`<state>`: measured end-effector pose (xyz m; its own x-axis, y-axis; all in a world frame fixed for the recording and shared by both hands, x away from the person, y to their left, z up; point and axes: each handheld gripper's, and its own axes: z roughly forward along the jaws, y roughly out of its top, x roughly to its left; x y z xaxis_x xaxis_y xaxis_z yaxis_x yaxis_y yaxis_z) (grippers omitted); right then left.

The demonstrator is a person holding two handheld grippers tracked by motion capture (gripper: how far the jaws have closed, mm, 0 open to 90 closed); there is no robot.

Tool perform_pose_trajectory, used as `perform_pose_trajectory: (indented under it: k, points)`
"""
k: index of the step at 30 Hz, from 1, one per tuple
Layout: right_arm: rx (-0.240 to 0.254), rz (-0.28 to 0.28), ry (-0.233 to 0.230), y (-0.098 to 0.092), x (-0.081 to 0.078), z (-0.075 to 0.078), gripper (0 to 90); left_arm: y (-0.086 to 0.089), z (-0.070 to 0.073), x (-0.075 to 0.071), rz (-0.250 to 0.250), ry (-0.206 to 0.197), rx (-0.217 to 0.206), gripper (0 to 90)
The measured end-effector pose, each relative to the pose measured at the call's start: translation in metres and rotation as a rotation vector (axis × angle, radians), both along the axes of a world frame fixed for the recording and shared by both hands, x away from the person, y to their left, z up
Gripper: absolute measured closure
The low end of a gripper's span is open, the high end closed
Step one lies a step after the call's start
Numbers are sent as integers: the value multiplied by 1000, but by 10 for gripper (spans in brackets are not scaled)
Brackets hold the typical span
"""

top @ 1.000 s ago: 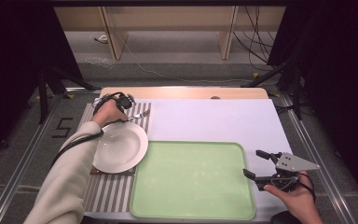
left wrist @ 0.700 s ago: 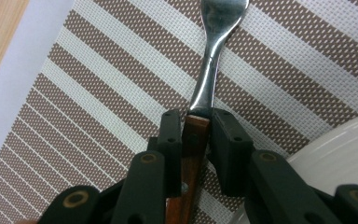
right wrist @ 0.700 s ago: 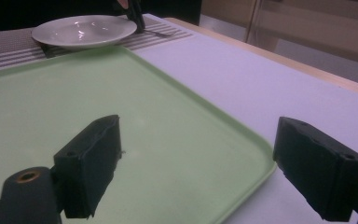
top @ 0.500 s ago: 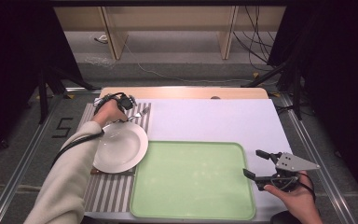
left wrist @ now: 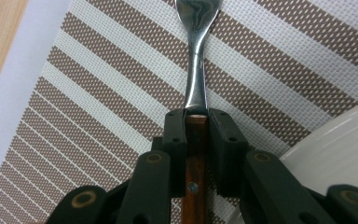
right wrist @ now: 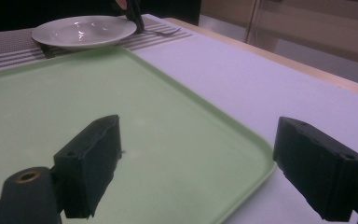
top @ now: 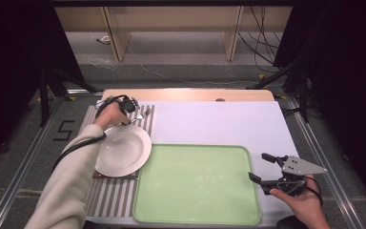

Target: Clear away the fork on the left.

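The left gripper (top: 129,106) is at the far left part of the table, at about 10 o'clock from the middle of the green tray (top: 198,183). Its jaws have just been closing, and now they press from both sides on the wooden handle of the fork (left wrist: 196,84). In the left gripper view the brown handle is clamped between the two black pads, and the metal neck of the fork goes straight out toward 12 o'clock over the striped placemat (left wrist: 98,107). The fork lies on this placemat, just beside the white plate (top: 123,150), at about 12 o'clock from the plate. The rim of the plate is visible at 4 o'clock in the left gripper view.

The right gripper (top: 263,169) is at the right edge of the tray, at about 3 o'clock from its middle, well apart from the fork. Its jaws are wide apart and nothing is between them. In the right gripper view the two pads stand over the corner of the tray and the white table cover (right wrist: 242,70), and the plate, the fork and the left gripper are far off at 11 o'clock.
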<state>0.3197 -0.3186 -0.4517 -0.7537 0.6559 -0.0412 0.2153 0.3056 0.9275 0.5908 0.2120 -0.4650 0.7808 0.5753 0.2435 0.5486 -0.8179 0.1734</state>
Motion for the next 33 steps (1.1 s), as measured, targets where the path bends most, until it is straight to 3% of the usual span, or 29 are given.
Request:
perform_pose_trajectory:
  k: [1, 7, 20, 33]
  points:
    - [-1, 0, 0, 0, 0, 0, 163, 1, 1, 0, -3, 0, 13, 772]
    - [0, -1, 0, 0, 0, 0, 163, 1, 3, 0, 33, -36, -13, 773]
    - [0, -3, -2, 0, 0, 0, 163, 2, 12, 1, 50, -73, -7, 773]
    - [5, -9, -4, -1, -1, 1, 163, 4, 41, -8, 77, -135, -6, 774]
